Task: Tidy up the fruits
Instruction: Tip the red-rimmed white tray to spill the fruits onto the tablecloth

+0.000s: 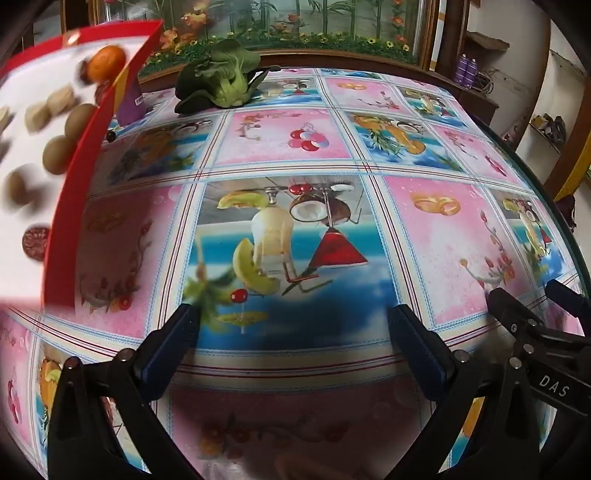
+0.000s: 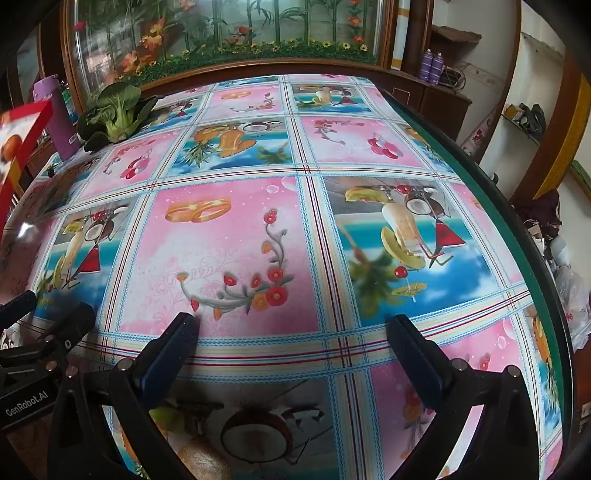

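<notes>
Both sets of tongs, left (image 1: pixel 291 325) and right (image 2: pixel 295 332), hover spread apart and empty over the patterned worktop (image 1: pixel 443 236), presumably readying a pick, while the fruits (image 1: pixel 59 153) sit in the red-rimmed box (image 1: pixel 74 192) far left.

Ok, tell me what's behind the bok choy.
Behind the bok choy stands a wood-framed glass panel painted with bamboo and flowers. Beside it is a purple bottle. The leaves hide the frame's lower edge there.
</notes>
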Demonstrator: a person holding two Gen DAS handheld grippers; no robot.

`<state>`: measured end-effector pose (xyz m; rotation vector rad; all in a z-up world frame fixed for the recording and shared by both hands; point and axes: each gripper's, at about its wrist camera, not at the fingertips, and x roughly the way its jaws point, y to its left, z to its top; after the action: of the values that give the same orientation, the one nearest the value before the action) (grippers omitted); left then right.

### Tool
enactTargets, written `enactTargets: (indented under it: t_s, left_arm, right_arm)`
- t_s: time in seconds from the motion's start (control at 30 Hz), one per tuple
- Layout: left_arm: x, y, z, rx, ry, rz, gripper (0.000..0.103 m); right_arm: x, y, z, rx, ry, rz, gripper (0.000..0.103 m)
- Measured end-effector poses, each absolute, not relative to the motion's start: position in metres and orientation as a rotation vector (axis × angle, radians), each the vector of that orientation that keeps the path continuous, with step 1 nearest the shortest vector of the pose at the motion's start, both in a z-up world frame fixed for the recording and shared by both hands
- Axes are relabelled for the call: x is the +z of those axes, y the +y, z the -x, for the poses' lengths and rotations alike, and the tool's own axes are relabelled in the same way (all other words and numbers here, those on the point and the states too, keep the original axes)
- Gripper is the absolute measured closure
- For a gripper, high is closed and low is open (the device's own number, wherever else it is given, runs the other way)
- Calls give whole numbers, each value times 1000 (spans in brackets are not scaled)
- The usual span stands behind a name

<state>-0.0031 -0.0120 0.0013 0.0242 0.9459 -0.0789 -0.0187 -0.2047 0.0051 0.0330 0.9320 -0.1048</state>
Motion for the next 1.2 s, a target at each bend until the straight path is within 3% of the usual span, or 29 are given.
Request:
enactTargets:
  t_s: [1.2]
  left_arm:
    - [1, -15, 1, -79, 947, -27, 0]
  right_arm:
    - [5, -205, 19, -104, 931, -35, 0]
